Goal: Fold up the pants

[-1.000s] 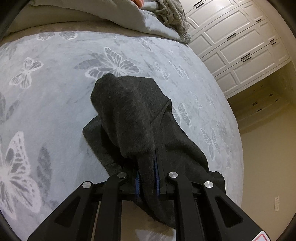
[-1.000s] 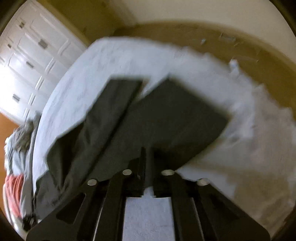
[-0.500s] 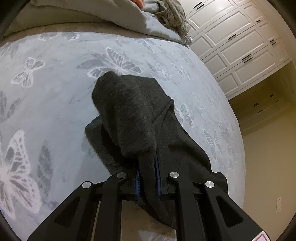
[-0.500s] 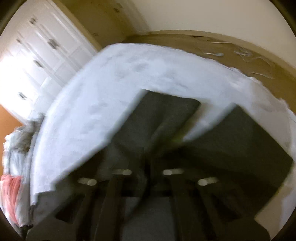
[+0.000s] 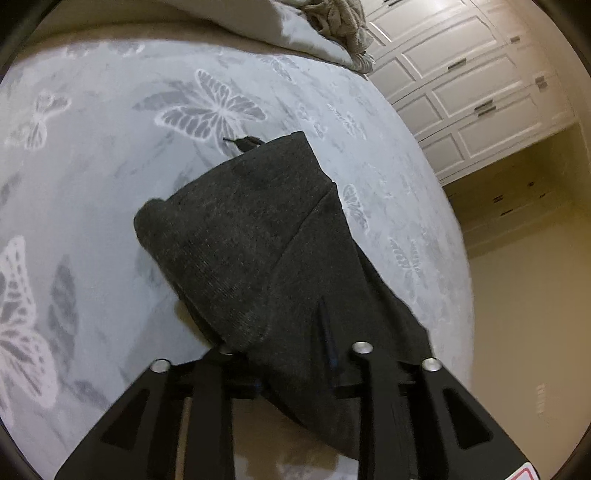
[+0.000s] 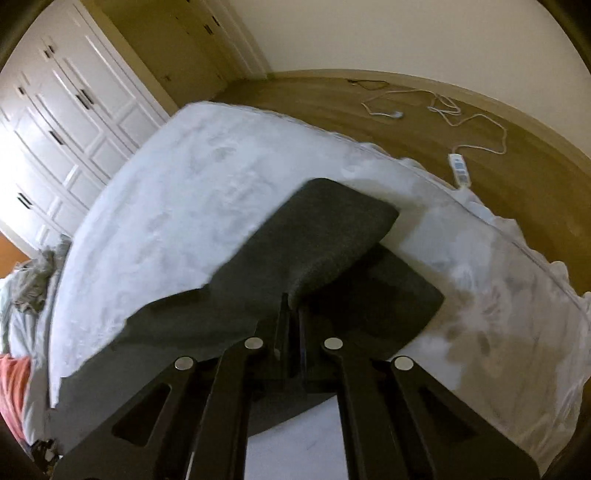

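Observation:
Dark grey pants (image 5: 258,240) lie bunched on the pale butterfly-print bed cover (image 5: 110,147). Their near end is draped over my left gripper (image 5: 291,321), hiding one finger. Only a blue edge of the other finger shows. The left jaws are opening, with cloth lying loose between and over them. In the right wrist view the pants (image 6: 325,229) spread across the bed cover (image 6: 184,203). My right gripper (image 6: 293,299) is shut on a fold of the pants. One leg end is raised from that fold over the layer beneath.
Rumpled bedding (image 5: 332,22) is heaped at the far end of the bed, with white wardrobe doors (image 5: 461,92) beyond. A power strip (image 6: 460,168) with a white cable lies on the wooden floor past the bed edge. Crumpled clothes (image 6: 29,280) sit at the left.
The left jaws have spread apart and the cloth has slumped and widened over them. The right gripper has swung across the bed and closed on the pants, lifting one leg end over the other.

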`<state>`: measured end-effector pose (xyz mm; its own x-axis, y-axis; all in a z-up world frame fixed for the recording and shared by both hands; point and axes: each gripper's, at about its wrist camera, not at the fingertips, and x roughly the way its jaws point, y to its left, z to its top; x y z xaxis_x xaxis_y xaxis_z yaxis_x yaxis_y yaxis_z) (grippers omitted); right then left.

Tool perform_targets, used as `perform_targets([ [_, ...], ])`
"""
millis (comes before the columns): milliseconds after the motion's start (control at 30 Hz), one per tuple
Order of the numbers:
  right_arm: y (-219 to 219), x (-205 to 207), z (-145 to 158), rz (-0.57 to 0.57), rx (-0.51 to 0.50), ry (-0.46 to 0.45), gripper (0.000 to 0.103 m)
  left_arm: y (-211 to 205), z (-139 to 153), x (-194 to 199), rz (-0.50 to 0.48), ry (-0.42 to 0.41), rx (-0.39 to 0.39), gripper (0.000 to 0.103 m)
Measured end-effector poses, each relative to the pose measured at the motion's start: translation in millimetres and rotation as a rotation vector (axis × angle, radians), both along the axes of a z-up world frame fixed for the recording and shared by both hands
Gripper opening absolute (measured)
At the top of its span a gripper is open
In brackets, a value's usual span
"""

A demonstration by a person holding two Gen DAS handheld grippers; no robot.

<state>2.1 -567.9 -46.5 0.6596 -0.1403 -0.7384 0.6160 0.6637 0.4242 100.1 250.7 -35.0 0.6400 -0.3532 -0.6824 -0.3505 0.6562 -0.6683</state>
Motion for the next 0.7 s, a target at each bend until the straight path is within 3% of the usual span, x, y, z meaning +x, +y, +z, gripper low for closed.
perform_targets([
  [100,-3,7,-17,0.001,0.04,0.059,0.007,15,-8,-6,0.049,0.001,-0.106,0.032],
  [200,-13,-8,-15,-0.01,0.056,0.032,0.009,30,-15,-10,0.106,-0.007,-0.211,0.033],
  [267,-18,-11,-17,-0.036,0.077,-0.005,0.029,37,-21,-11,0.134,-0.014,-0.279,0.033],
  [333,-19,-11,-18,-0.042,0.078,-0.024,0.033,39,-23,-8,0.14,-0.012,-0.29,0.032],
  [367,-19,-10,-19,-0.035,0.071,-0.019,0.032,38,-22,-4,0.13,-0.022,-0.282,0.029],
  [400,-17,-5,-18,-0.022,0.044,0.0,0.028,36,-20,-2,0.118,-0.029,-0.261,0.017],
  [433,-17,-4,-16,-0.012,0.025,0.013,0.003,33,-15,-1,0.105,-0.046,-0.234,0.005],
  [500,-15,-5,5,-0.006,-0.002,-0.052,0.002,27,10,-2,0.069,-0.14,-0.154,0.005],
  [600,-4,-24,80,0.022,-0.08,-0.331,0.002,11,61,-13,-0.021,-0.383,-0.044,0.005],
  [667,-2,-28,87,0.011,-0.16,-0.313,0.002,6,74,-18,-0.043,-0.449,0.034,0.006],
  [700,-10,-24,68,-0.001,-0.16,-0.218,0.002,7,69,-13,-0.025,-0.4,0.086,0.006],
])
